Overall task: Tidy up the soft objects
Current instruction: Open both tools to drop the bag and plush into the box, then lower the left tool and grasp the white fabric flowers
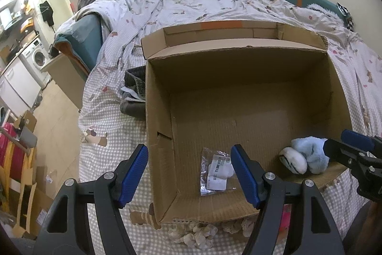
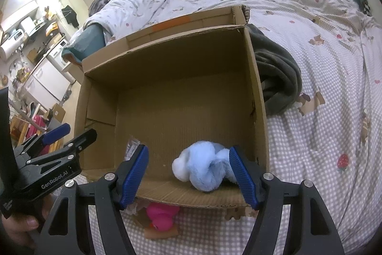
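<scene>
An open cardboard box (image 1: 157,97) stands on the checked bed sheet. A light blue plush toy (image 2: 203,166) lies on the box floor by the near right wall, also seen as the plush (image 1: 308,154) in the left wrist view. My right gripper (image 2: 189,173) is open above it; the plush sits between the fingers, against the right pad (image 2: 241,171) only. My left gripper (image 1: 189,173) is open and holds nothing, over the box's near left corner, above a labelled plastic bag (image 1: 216,171). A pink soft toy (image 2: 162,216) and a cream lacy item (image 1: 198,233) lie in front of the box.
A dark grey blanket (image 2: 277,78) lies against the box's right side. On its left side sits a dark basket (image 1: 136,80). A rumpled duvet (image 1: 214,1) and teal pillows cover the far bed. The bed edge drops to a cluttered floor (image 1: 55,111) on the left.
</scene>
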Motion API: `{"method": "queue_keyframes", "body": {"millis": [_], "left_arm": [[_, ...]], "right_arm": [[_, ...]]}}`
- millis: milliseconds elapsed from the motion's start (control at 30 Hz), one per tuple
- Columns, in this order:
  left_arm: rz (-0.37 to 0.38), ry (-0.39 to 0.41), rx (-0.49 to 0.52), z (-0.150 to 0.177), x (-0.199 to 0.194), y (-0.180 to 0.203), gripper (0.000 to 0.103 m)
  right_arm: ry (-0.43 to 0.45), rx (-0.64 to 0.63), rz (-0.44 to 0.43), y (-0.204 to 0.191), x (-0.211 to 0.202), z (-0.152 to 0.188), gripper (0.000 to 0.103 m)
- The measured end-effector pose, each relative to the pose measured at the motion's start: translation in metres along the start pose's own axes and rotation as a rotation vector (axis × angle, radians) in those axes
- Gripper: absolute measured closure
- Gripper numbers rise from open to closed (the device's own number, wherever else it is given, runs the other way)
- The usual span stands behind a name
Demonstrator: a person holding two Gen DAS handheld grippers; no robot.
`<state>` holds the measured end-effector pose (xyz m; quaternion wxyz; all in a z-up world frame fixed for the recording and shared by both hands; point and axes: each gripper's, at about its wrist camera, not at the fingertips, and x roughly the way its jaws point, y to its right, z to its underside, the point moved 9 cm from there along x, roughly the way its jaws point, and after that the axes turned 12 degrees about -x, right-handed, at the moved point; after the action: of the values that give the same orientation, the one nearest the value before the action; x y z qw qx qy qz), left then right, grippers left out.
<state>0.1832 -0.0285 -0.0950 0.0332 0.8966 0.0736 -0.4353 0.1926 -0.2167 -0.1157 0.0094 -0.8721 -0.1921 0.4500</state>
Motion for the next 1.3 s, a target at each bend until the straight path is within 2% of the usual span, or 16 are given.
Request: {"method": "queue_keyframes", "body": {"millis": [167, 433, 600, 967, 1133, 1300], "left_arm": [[0.013, 0.017, -0.027, 0.000, -0.013, -0.007, 0.034], [0.034, -0.025, -0.082, 0.015, -0.027, -0.026, 0.034], [0.043, -0.017, -0.142, 0.022, -0.040, -0.039, 0.034], [0.052, -0.021, -0.169, 0.043, -0.057, -0.052, 0.034], [0.018, 0.042, -0.190, 0.053, -0.066, -0.067, 0.034], [-0.014, -0.009, -0.211, 0.071, -0.058, -0.082, 0.034]], "right_arm": [[0.018, -0.015, 0.005, -0.001, -0.006, -0.001, 0.029], [0.031, -0.039, 0.020, -0.004, -0.019, 0.004, 0.029], [0.041, -0.053, 0.033, -0.005, -0.032, 0.009, 0.029], [0.048, -0.060, 0.029, -0.019, -0.048, 0.028, 0.029], [0.038, -0.077, 0.034, -0.025, -0.052, 0.041, 0.029], [0.014, -0.032, 0.020, -0.022, -0.052, 0.056, 0.029]]}}
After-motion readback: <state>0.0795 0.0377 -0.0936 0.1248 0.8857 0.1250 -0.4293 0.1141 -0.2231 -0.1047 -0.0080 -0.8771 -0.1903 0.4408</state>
